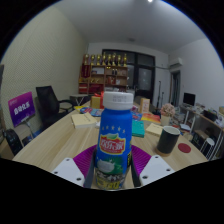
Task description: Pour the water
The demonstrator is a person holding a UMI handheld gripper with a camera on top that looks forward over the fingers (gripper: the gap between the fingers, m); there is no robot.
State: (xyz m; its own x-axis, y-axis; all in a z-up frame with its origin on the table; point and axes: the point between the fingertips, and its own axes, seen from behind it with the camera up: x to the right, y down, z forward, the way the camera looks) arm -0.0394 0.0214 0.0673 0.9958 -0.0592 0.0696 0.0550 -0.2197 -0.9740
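Purple-padded fingers (112,165) pinch a blue-labelled, white-capped plastic bottle (115,140) upright above the wooden surface (60,140), dark cup (169,139) beyond awaiting water

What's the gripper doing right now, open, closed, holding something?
Gripper: shut on the bottle, held upright above the wooden table, both pink pads against its sides.

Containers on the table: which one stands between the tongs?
The blue bottle with the white cap, between the tongs; the dark cup stands beyond, to its right.
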